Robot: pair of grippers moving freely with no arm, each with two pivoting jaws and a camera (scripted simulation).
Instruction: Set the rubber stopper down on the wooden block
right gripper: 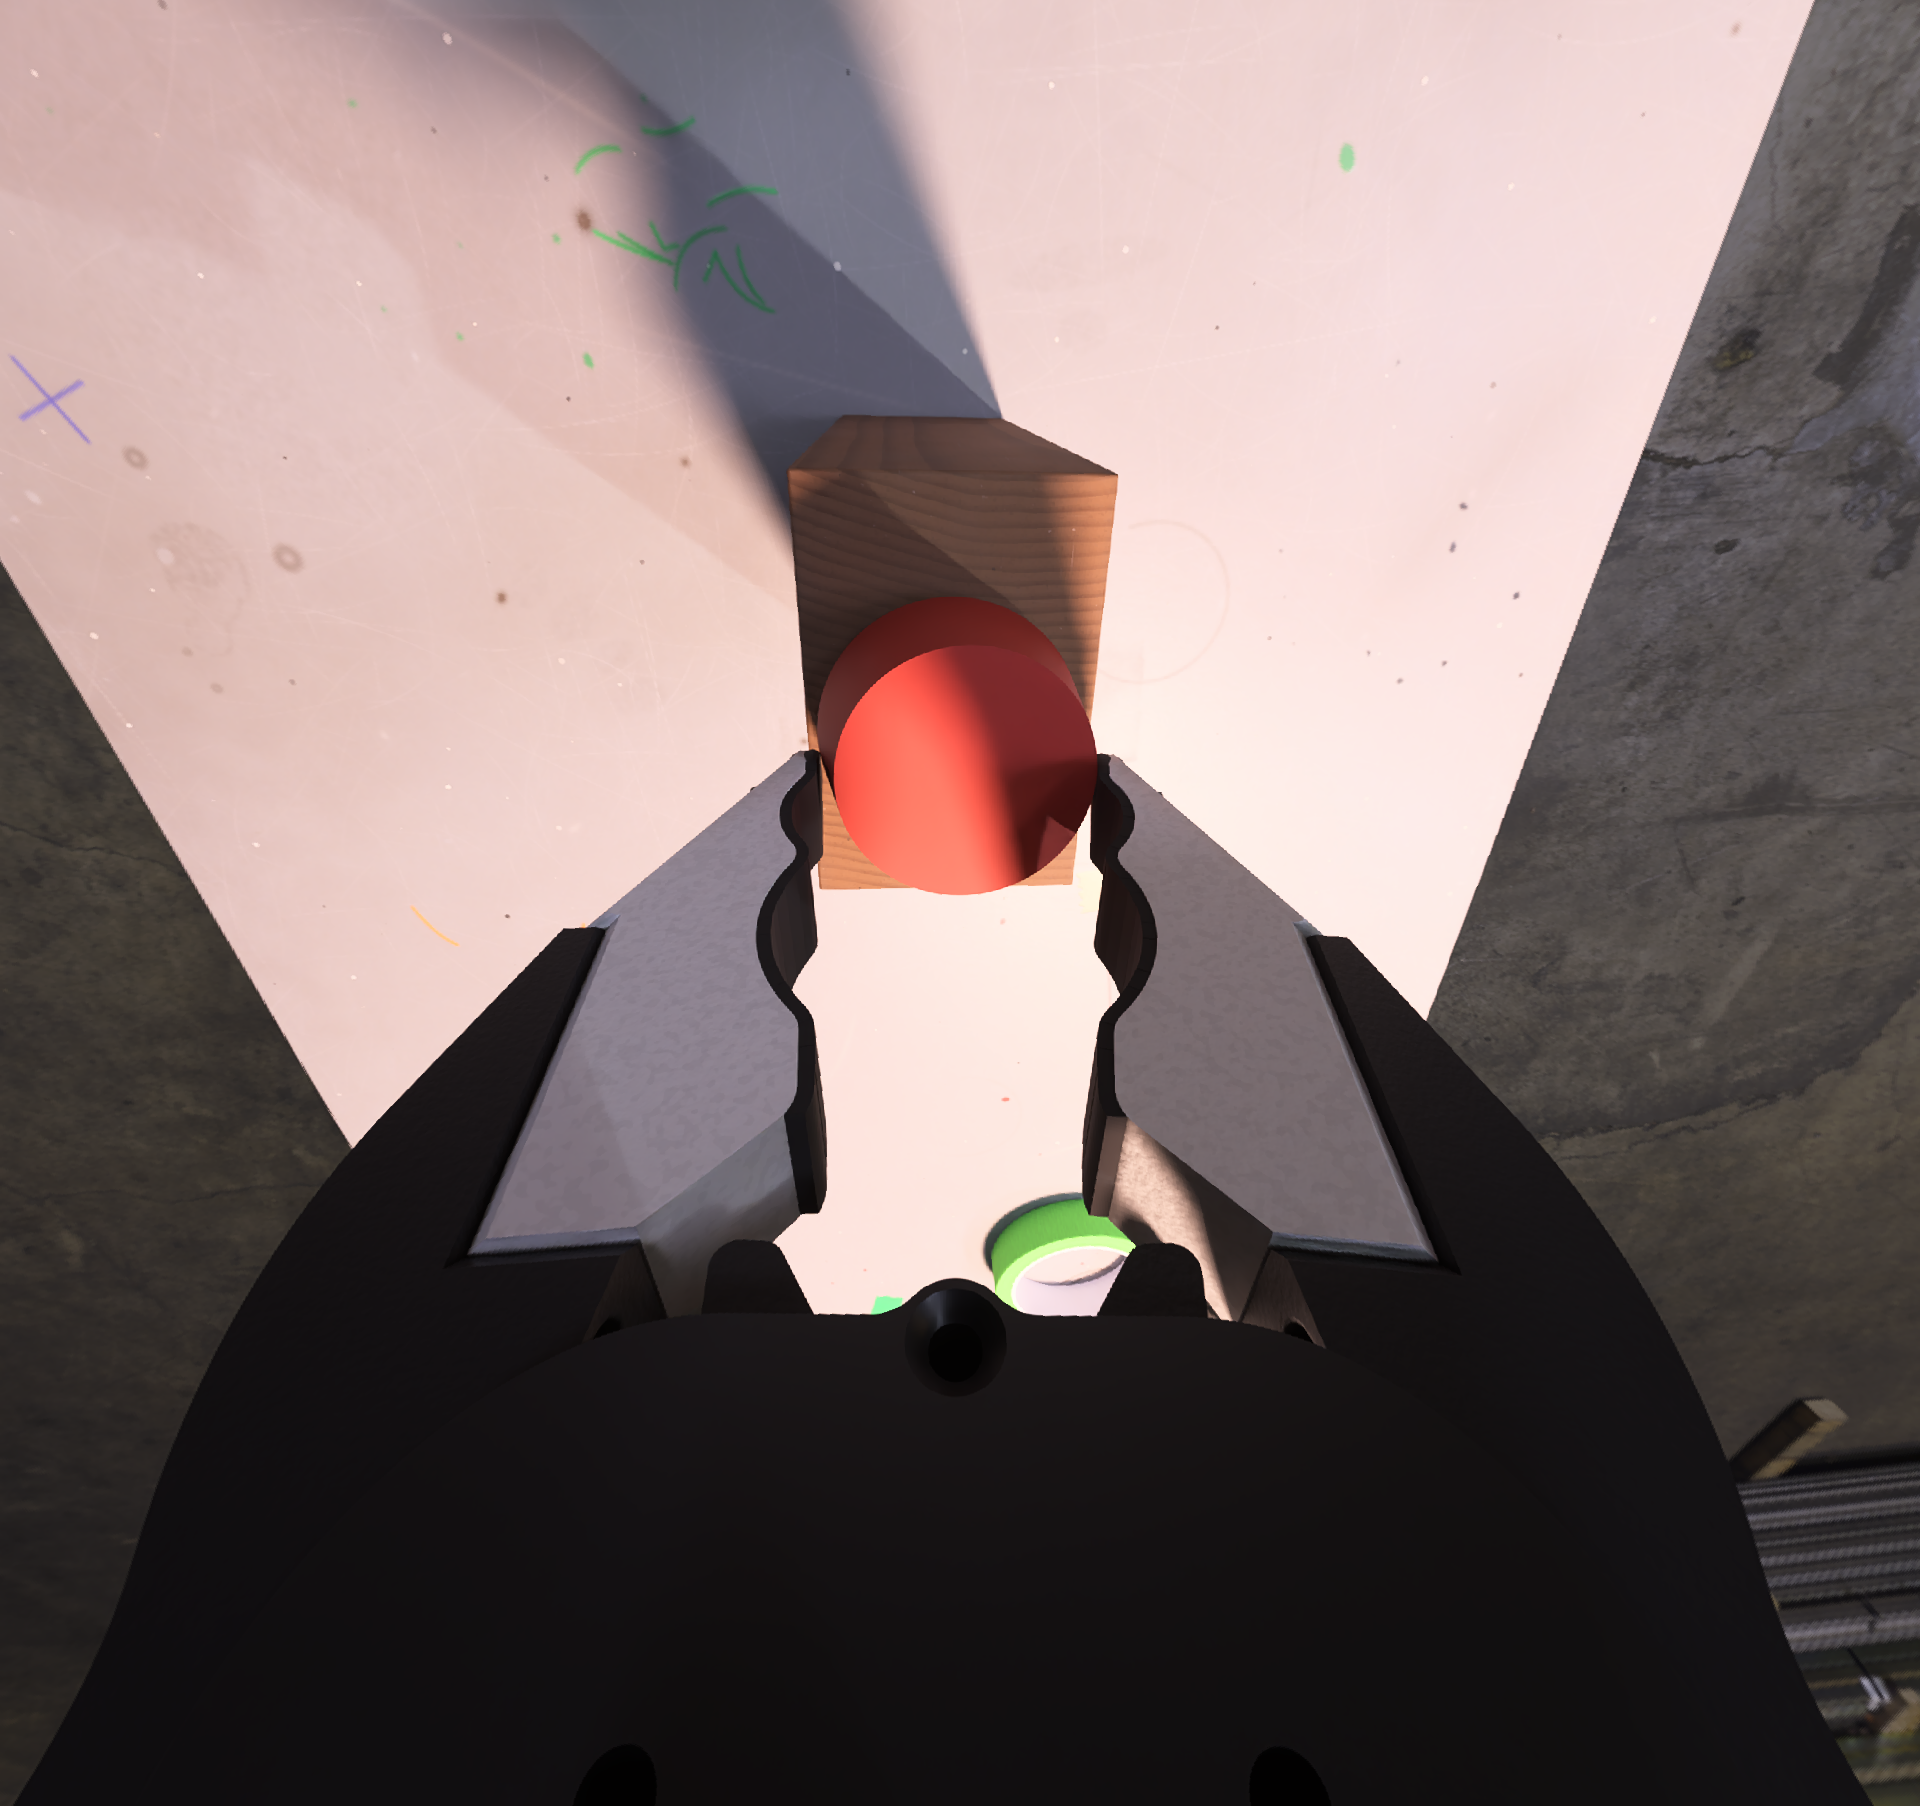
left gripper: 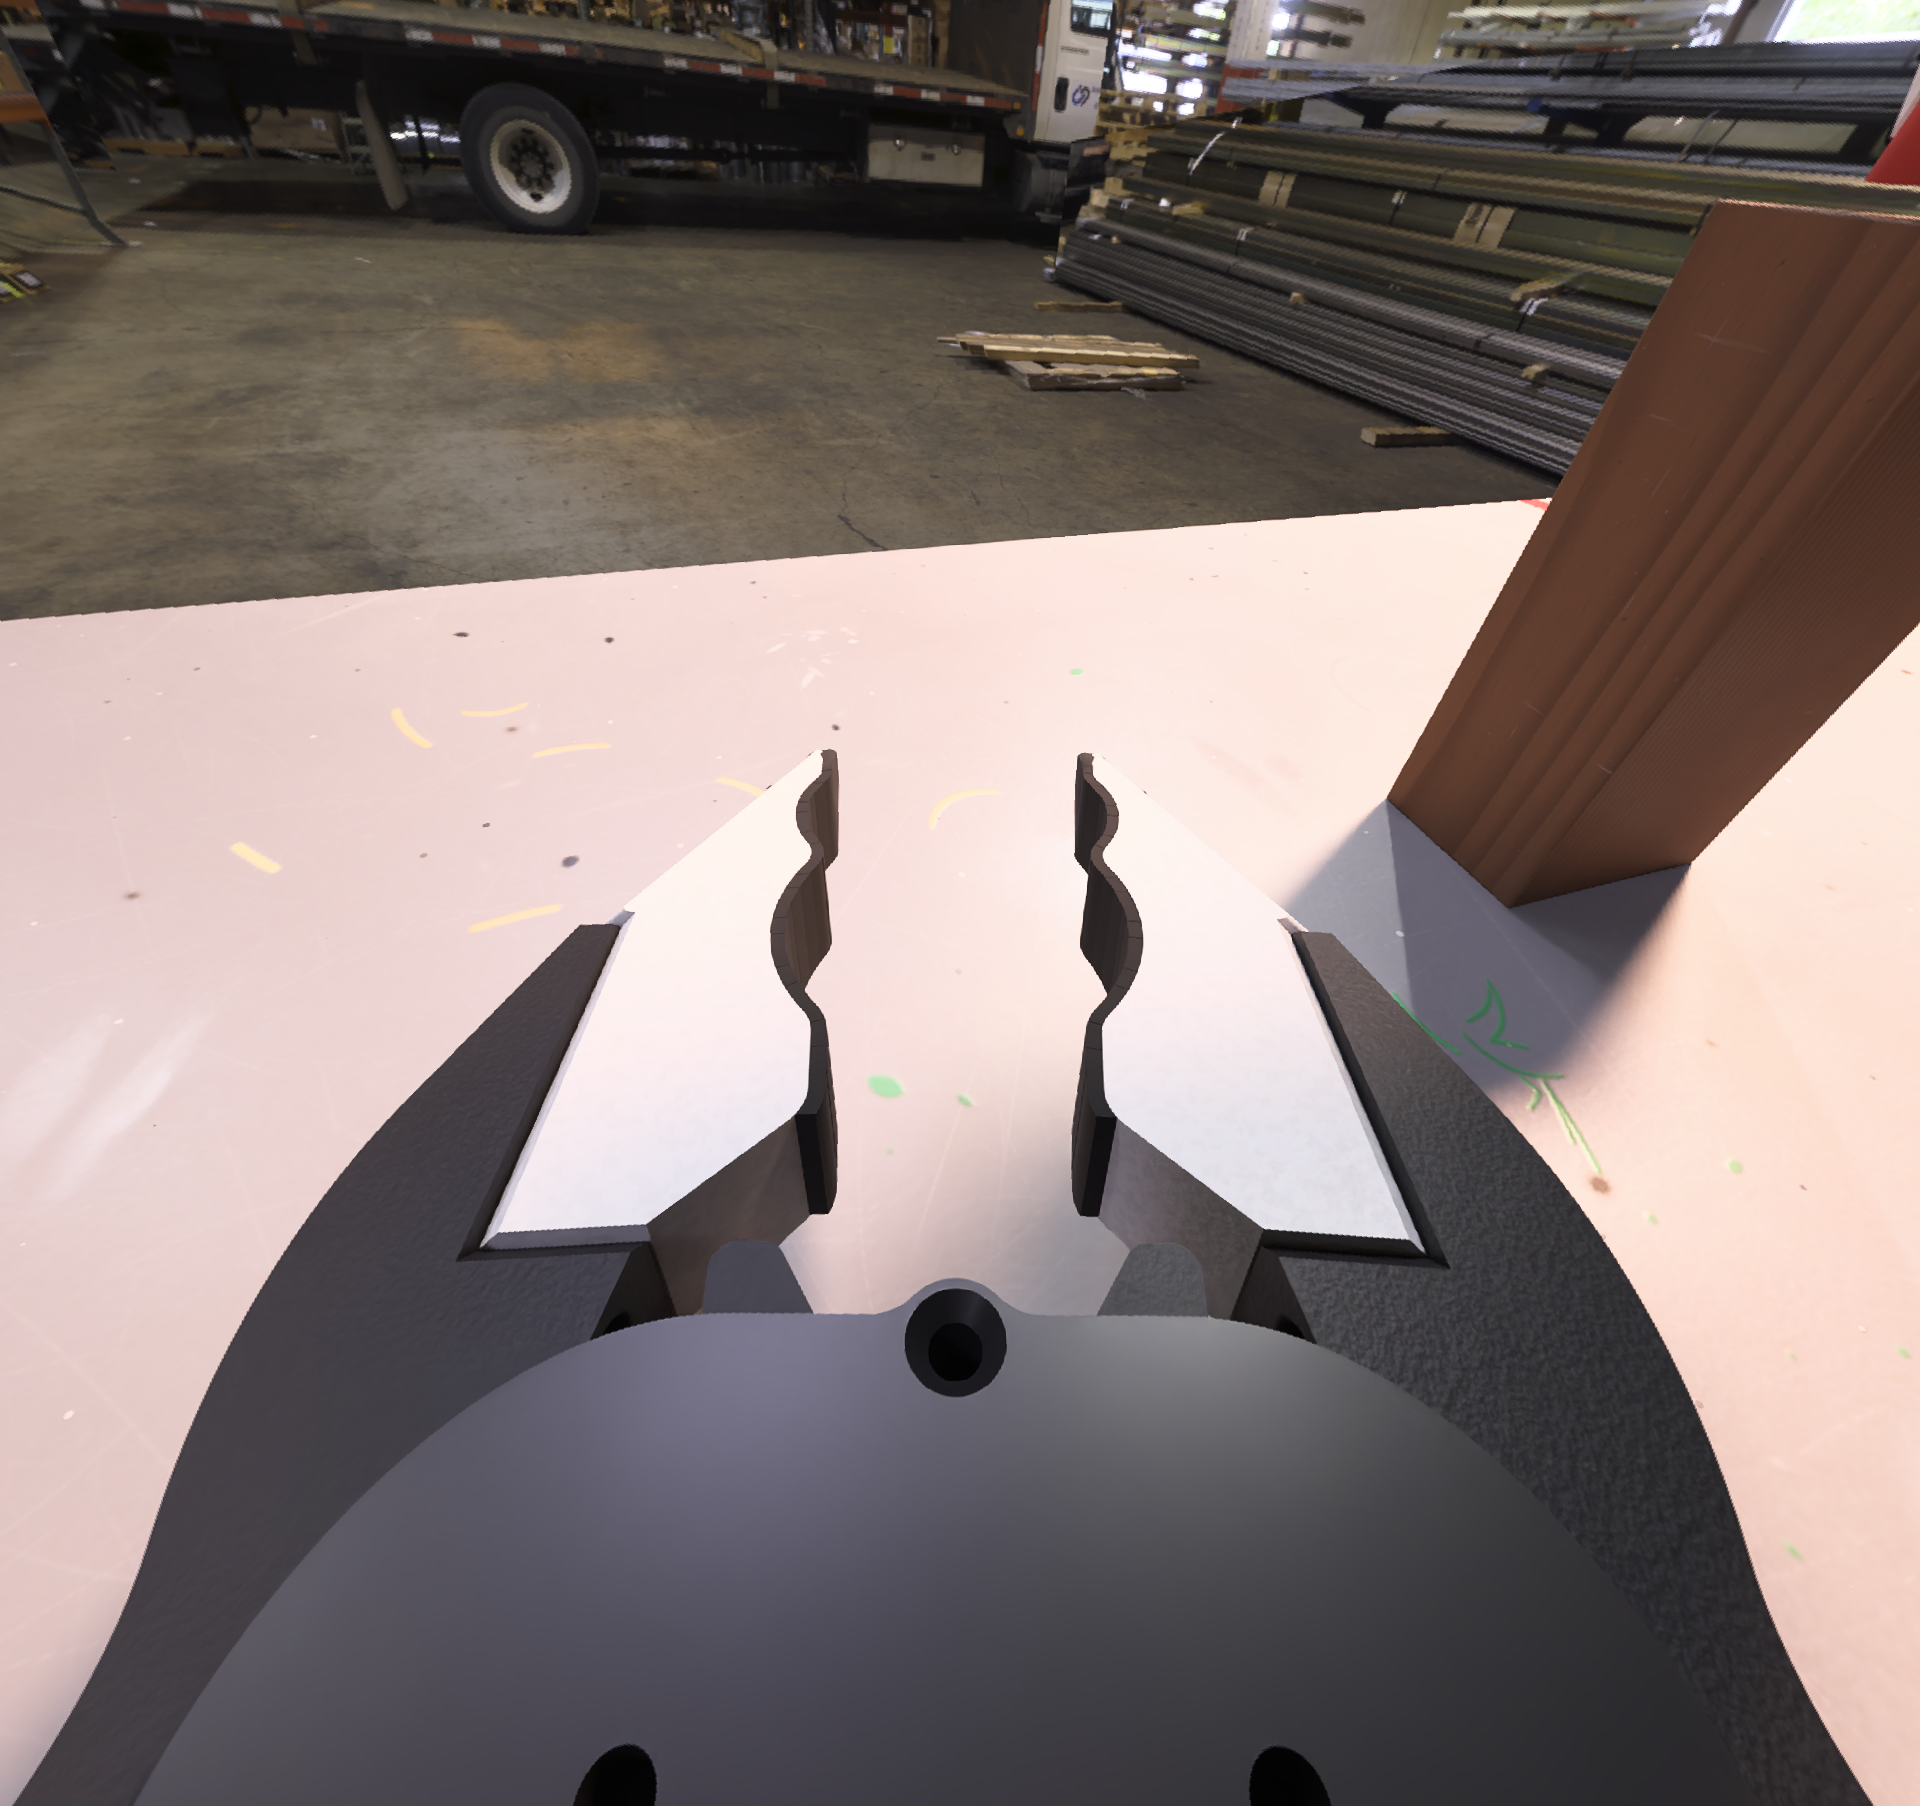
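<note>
Right gripper [right gripper: 954, 769] points down over the wooden block [right gripper: 951, 530], its jaws at either side of the red rubber stopper [right gripper: 961, 769], seemingly clamped on it just at the tips; the stopper sits over the block's top, apparently to be lowered there; behind the block lies a green tape roll [right gripper: 1049, 1247]; left gripper [left gripper: 956, 769] idles beside the block, jaws apart, empty, over the bench [left gripper: 312, 769]; no containers show.
</note>
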